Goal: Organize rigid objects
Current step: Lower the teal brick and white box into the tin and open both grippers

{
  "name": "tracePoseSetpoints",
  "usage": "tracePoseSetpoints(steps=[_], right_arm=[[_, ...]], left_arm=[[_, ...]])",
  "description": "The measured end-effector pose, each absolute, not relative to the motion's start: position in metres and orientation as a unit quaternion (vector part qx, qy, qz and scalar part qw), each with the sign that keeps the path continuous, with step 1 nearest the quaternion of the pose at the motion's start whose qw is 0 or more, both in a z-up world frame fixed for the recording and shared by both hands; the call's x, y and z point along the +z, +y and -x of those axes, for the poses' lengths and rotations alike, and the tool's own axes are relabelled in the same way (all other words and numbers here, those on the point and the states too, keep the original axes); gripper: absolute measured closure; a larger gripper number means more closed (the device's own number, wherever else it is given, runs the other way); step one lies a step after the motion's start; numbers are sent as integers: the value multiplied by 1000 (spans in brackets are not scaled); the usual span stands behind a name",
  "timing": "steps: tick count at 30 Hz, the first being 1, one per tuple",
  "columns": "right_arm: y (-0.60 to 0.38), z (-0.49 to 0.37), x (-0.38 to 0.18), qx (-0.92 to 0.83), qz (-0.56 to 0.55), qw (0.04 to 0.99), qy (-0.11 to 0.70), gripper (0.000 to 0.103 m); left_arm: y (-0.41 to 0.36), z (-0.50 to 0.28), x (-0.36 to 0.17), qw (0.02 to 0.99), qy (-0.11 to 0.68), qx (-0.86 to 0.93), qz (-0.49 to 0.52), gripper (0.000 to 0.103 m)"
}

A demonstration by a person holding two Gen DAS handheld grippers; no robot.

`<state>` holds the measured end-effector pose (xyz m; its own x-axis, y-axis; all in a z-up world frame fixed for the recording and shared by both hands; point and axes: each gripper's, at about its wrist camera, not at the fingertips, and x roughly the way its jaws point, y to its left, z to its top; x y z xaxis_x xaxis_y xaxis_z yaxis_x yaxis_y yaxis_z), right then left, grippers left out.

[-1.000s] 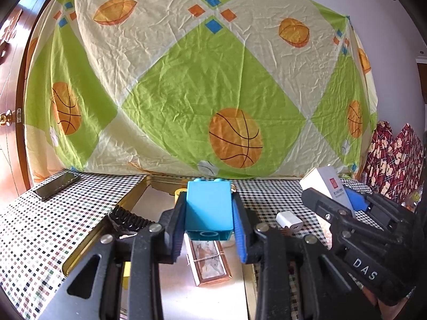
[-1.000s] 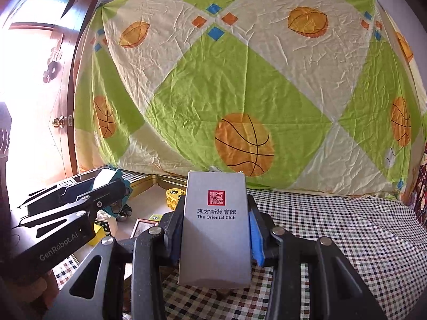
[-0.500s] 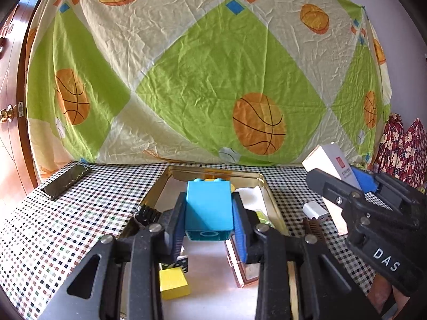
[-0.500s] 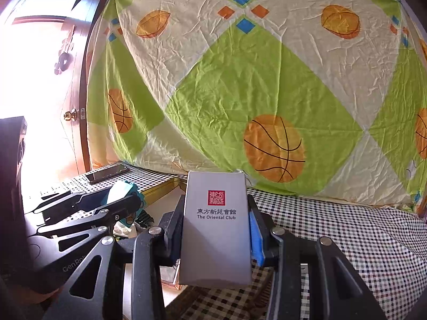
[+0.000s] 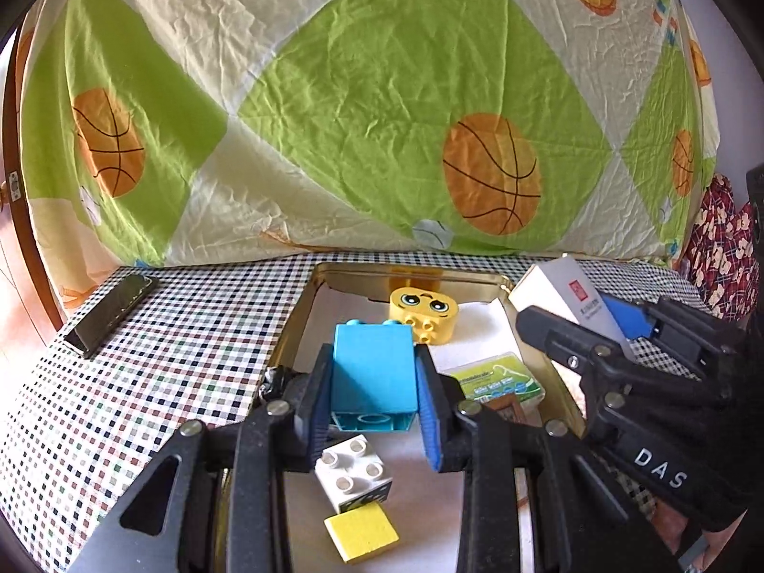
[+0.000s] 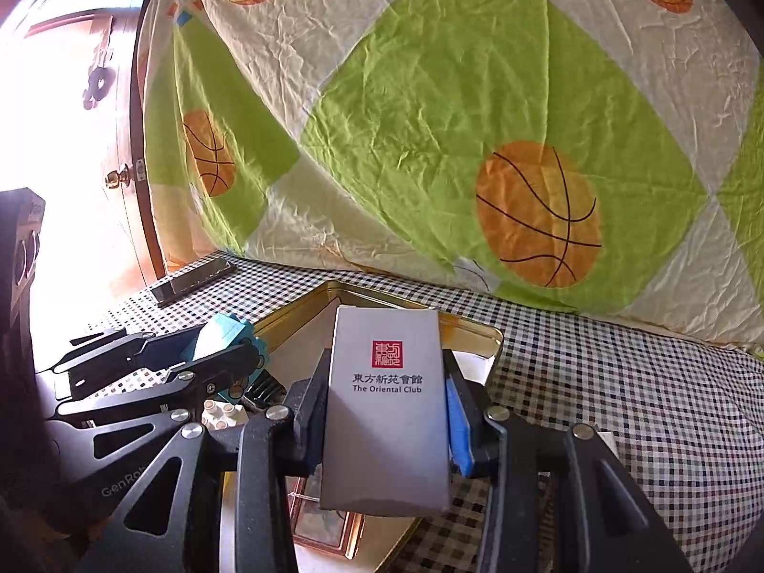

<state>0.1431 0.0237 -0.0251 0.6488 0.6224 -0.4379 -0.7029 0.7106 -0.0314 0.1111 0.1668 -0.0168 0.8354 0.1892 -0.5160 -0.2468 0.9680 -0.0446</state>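
**Two loads held over the gold tin**

The left gripper (image 5: 375,410) is clamped on a blue block (image 5: 372,375), held at centre frame above the tin (image 5: 305,315), whose rim runs from the middle of the picture toward the lower edge. The right gripper (image 6: 384,434) is clamped on a grey card box (image 6: 387,410) (printed "The Oriental Club"), upright, over the tin's right rim.

To set the block down well, I would aim for the bare floor between the yellow face block (image 5: 422,317) above it and the white block (image 5: 353,475) below it, lower it level, and open only once it sits flat. The box looks tall for the tin, so laying it flat seems wiser, and one arm should go at a time since the two stand close.

The left view shows the tin's contents: the yellow tile (image 5: 362,537) at the bottom and a green packet (image 5: 496,377) right of centre. The right view hides most of these behind the box, but shows a copper-edged frame (image 6: 324,530) beneath it. The phone (image 6: 193,281) lies at middle left on the checked cloth (image 6: 620,406).
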Motion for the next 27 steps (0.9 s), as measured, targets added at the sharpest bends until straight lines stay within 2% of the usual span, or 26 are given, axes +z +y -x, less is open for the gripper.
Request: tracePoseSetpoints(steps=[9, 12, 14, 16, 18, 20, 23, 27], right_arm=[[41, -155, -36, 370, 108, 896, 219, 59], [37, -157, -36, 368, 103, 897, 224, 48], [26, -156, -33, 369, 96, 898, 219, 43], [11, -154, -31, 368, 94, 900, 214, 37], [-8, -156, -31, 344, 101, 909, 214, 37], [-30, -165, -33, 318, 88, 917, 226, 37], [-61, -184, -43, 272, 59, 926, 255, 37], [-73, -199, -59, 249, 59, 919, 300, 37]], left_arm=[[174, -128, -23, 946, 294, 130, 46, 72], [174, -128, -22, 944, 293, 143, 42, 69], [176, -124, -22, 944, 289, 147, 54, 46], [175, -117, -19, 947, 274, 152, 64, 30], [169, -111, -16, 951, 260, 155, 65, 21], [163, -107, -13, 953, 249, 159, 71, 5], [148, -103, -10, 958, 233, 146, 85, 1], [122, -110, -11, 960, 239, 130, 69, 1]])
